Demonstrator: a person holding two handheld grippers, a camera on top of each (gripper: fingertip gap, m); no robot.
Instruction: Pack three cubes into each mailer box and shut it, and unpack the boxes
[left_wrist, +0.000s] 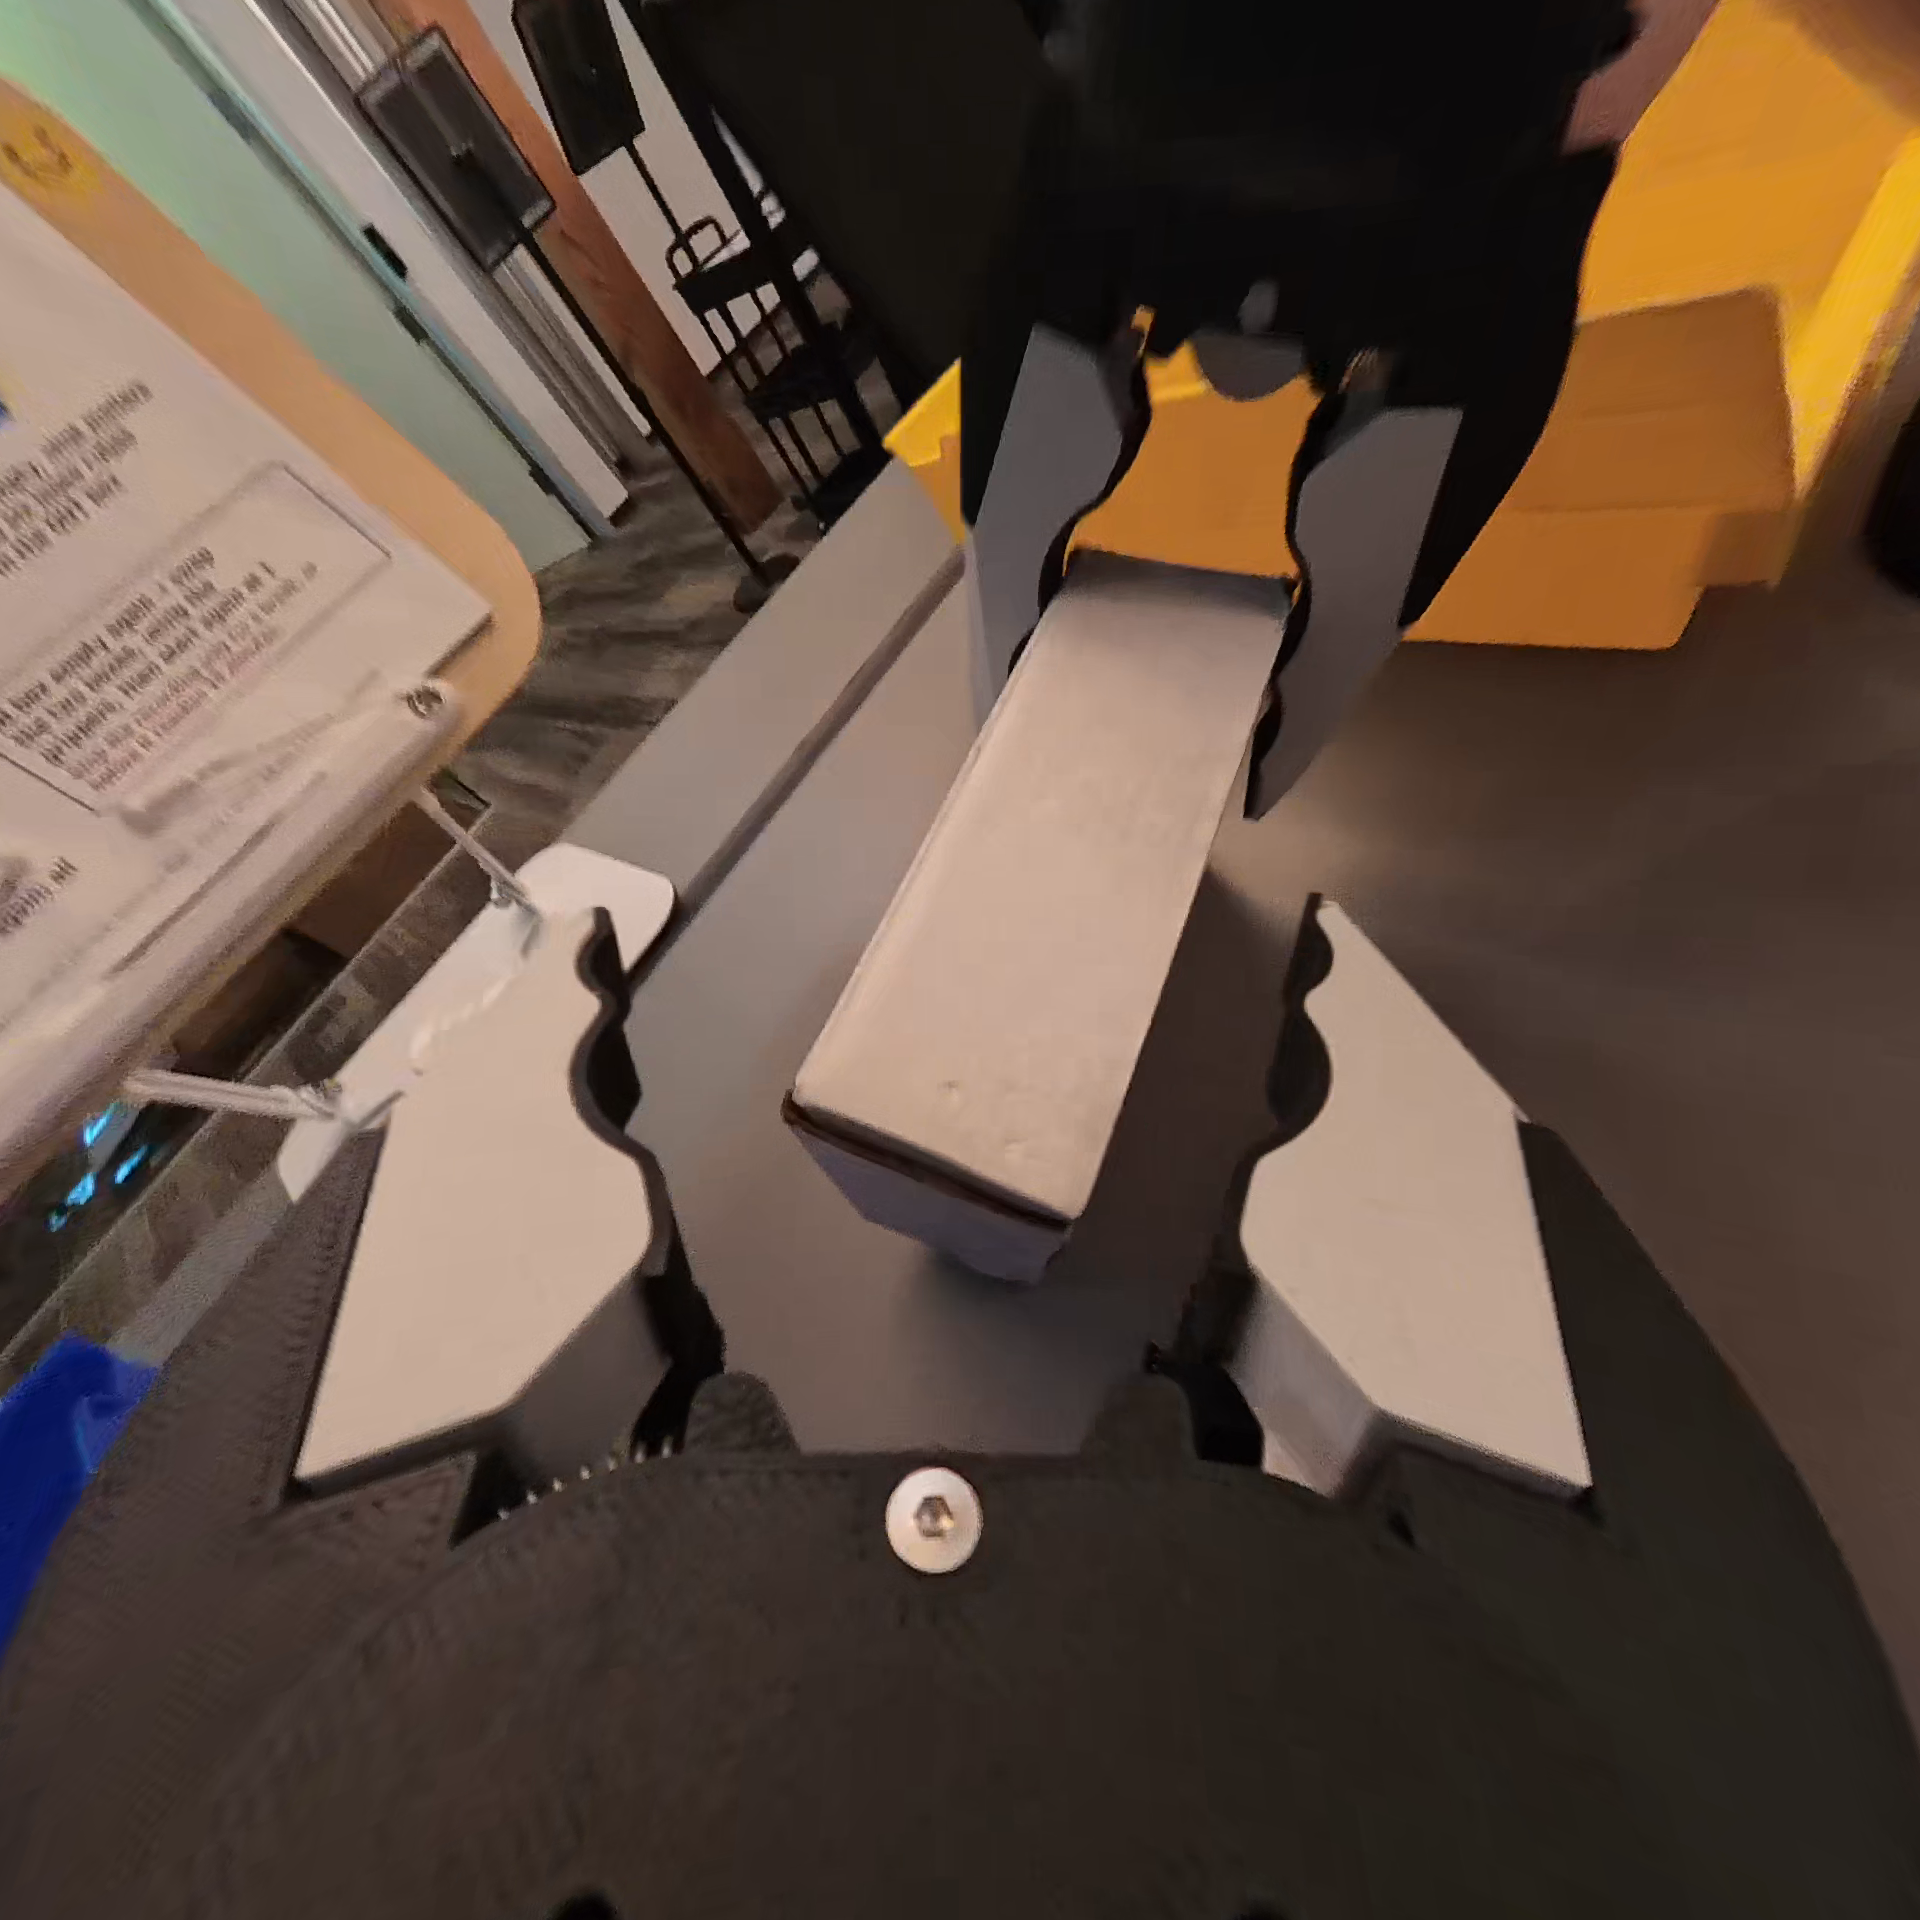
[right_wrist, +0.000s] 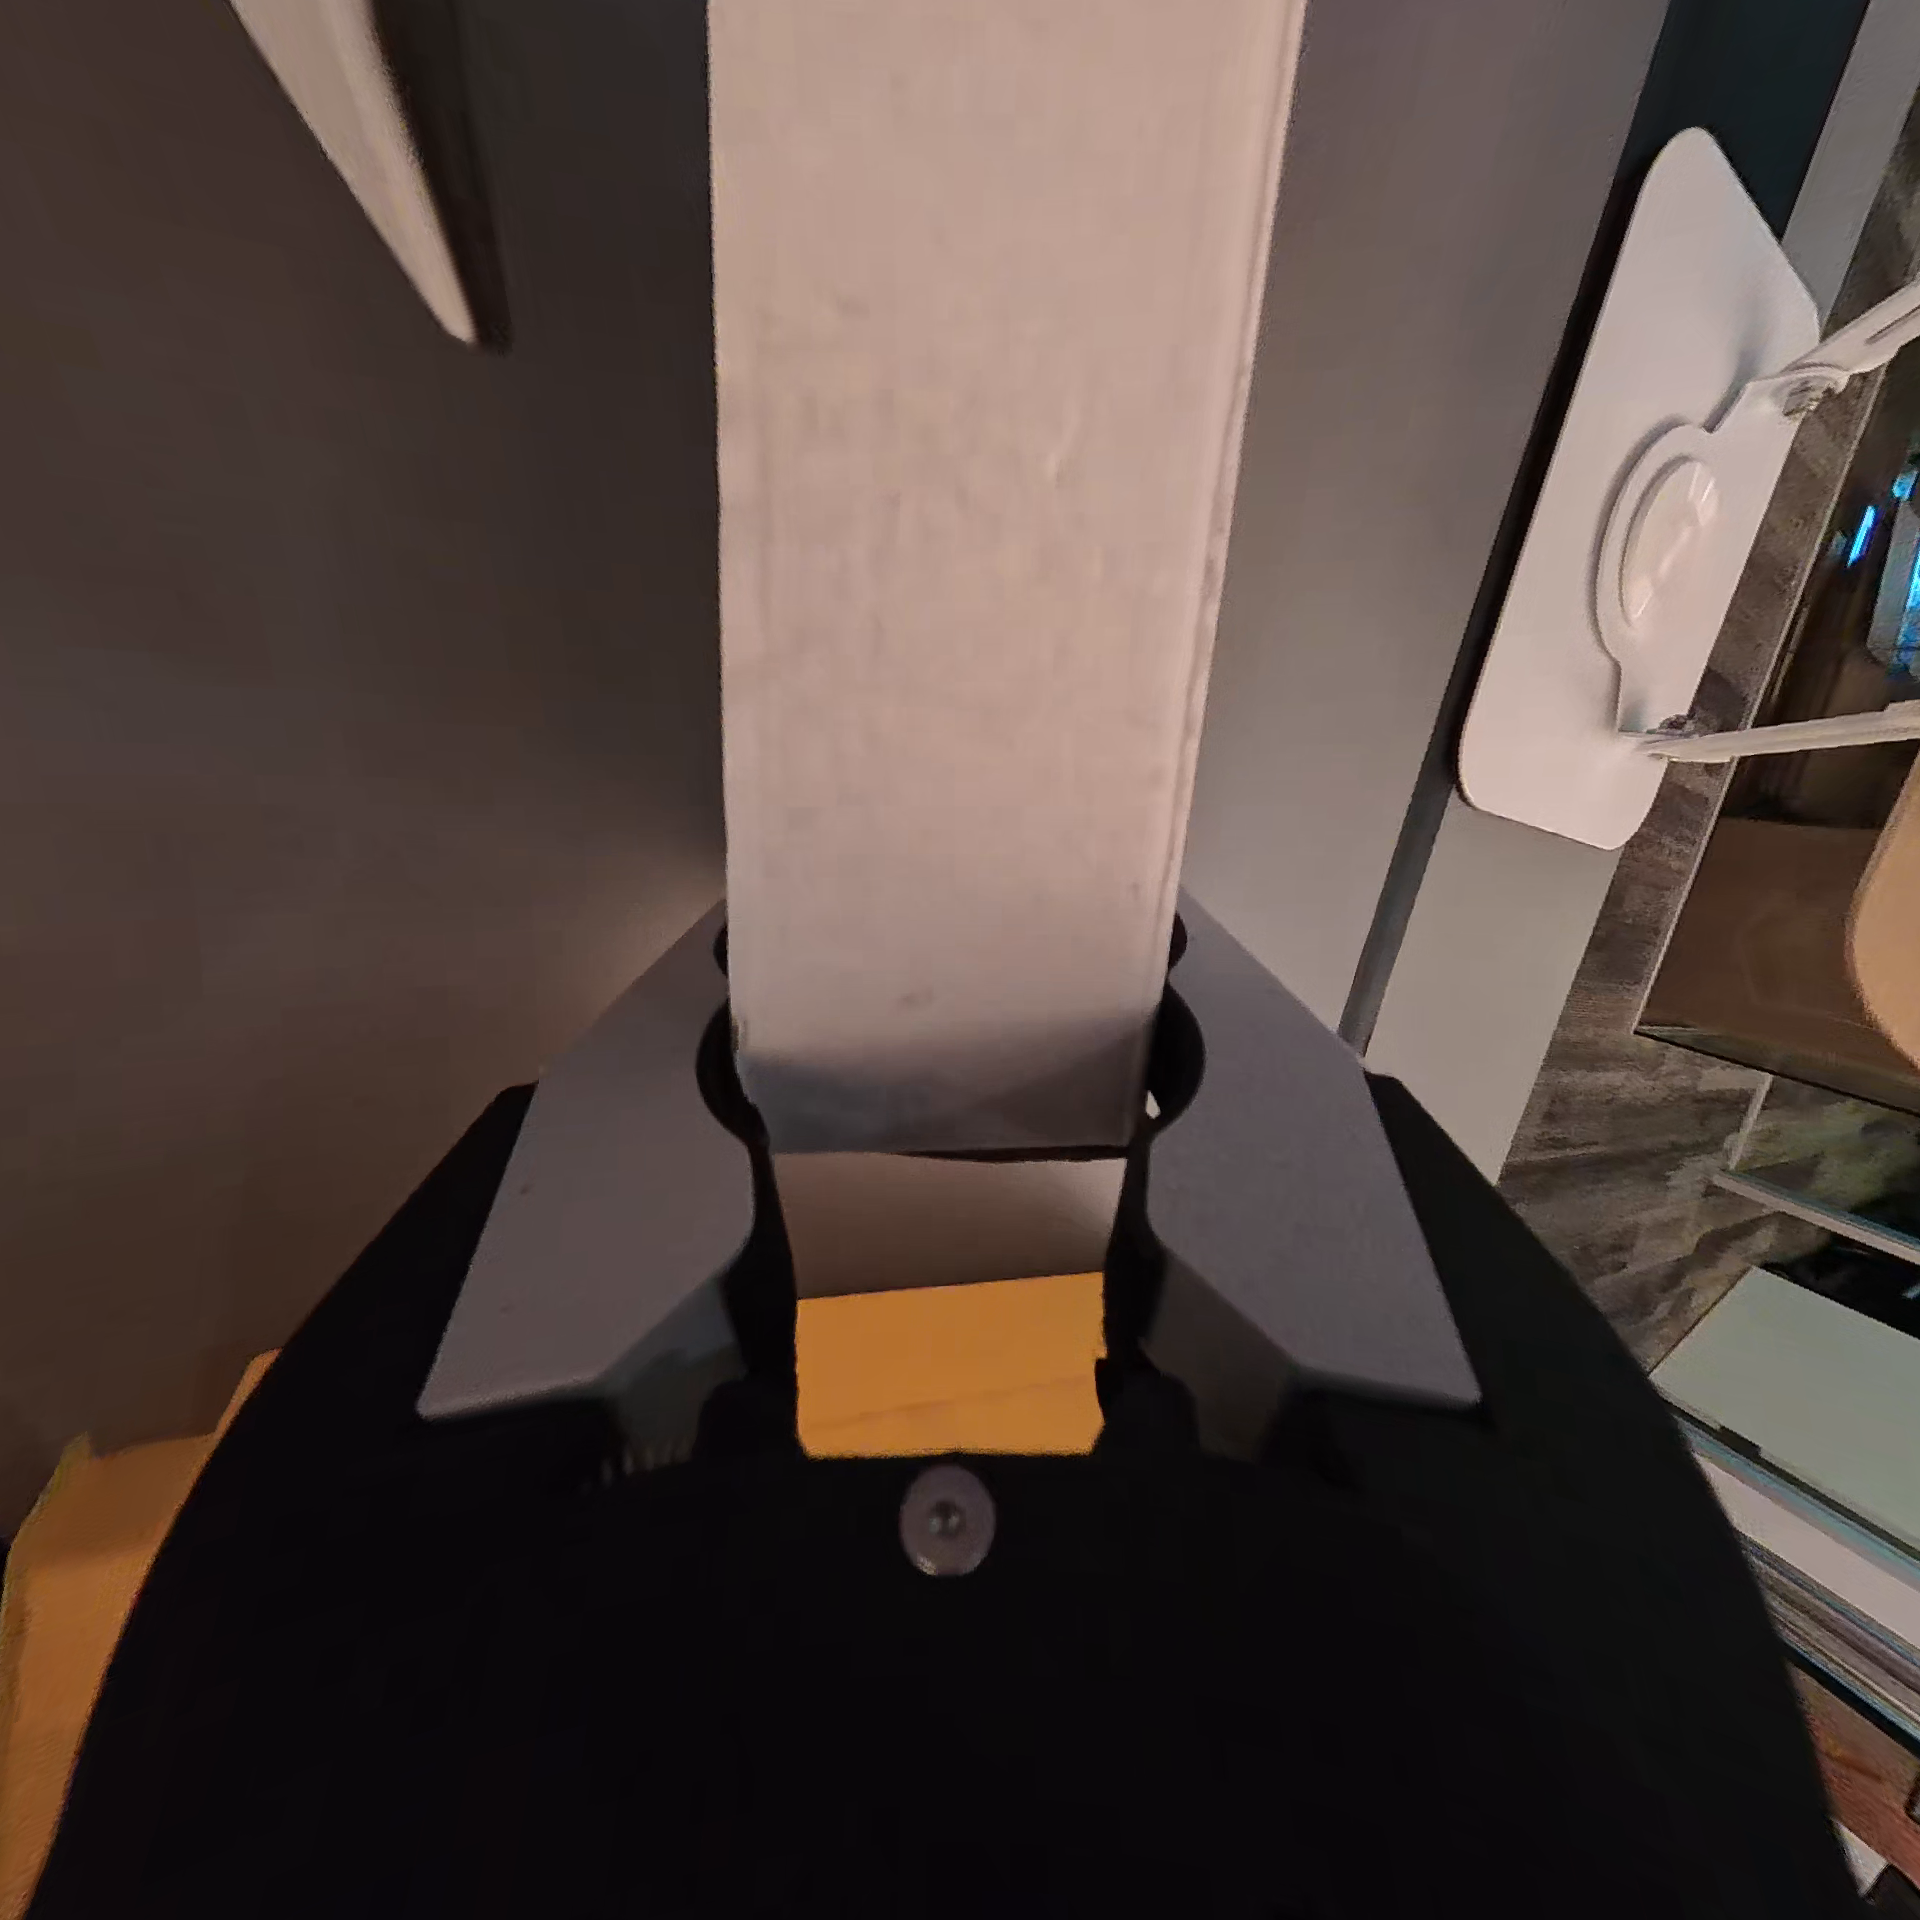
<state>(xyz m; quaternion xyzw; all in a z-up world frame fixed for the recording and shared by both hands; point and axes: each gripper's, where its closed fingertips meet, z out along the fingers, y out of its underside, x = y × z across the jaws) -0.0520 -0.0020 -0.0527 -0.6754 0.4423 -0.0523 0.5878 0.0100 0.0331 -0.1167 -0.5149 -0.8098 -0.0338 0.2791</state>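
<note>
A long white mailer box with its lid shut points toward me over the grey table. My right gripper is shut on its far end. In the right wrist view the gripper clamps the box by its two long sides. My left gripper is open, with its fingers spread on either side of the box's near end and not touching it. One left finger shows at the top left of the right wrist view. I cannot tell whether the near end rests on the table. No cubes are in view.
A yellow bin stands at the back right behind the right gripper, and it also shows under the right gripper. A white sign-stand base sits at the table's left edge, with a sign board beyond it. The tips of one gripper are about 11 cm away from the tips of the other.
</note>
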